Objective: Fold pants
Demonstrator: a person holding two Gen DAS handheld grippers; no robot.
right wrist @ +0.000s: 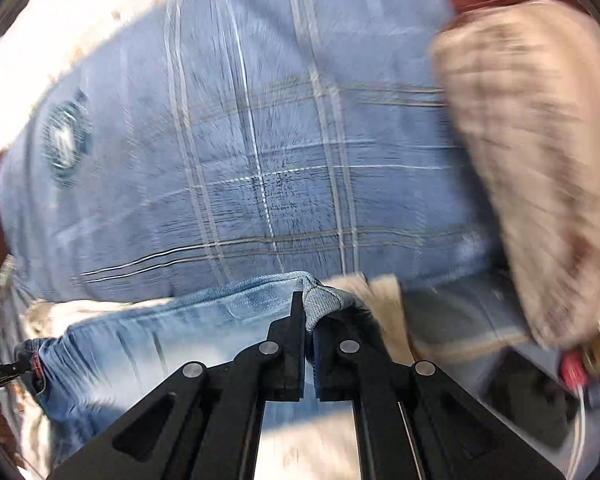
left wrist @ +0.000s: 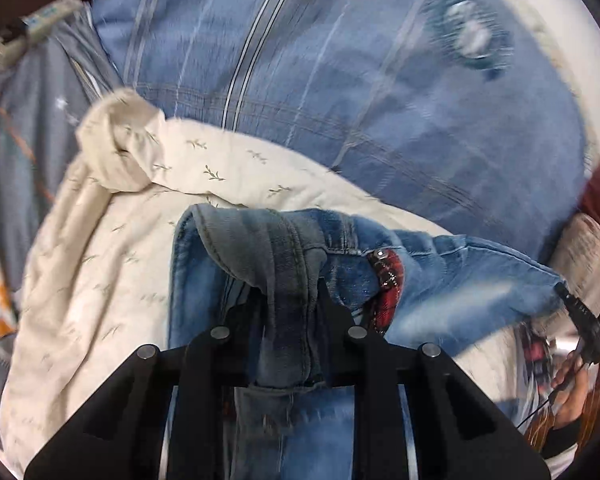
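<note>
Jeans [left wrist: 440,280] hung stretched sideways between both claws, left gripper [left wrist: 290,300] pinching the bunched waistband, right gripper [right wrist: 309,320] clamped on the opposite edge.

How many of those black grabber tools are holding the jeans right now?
2. The left gripper pinches a bunched fold of the jeans near the waistband; the right gripper clamps an edge further along, also visible at the left camera's right edge.

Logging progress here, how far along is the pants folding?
Early stage. Both grips look done: the left gripper and right gripper are each shut on the faded blue denim jeans, lifted over the cream leaf-print blanket. No neat fold shows yet; laying down and folding remain.
</note>
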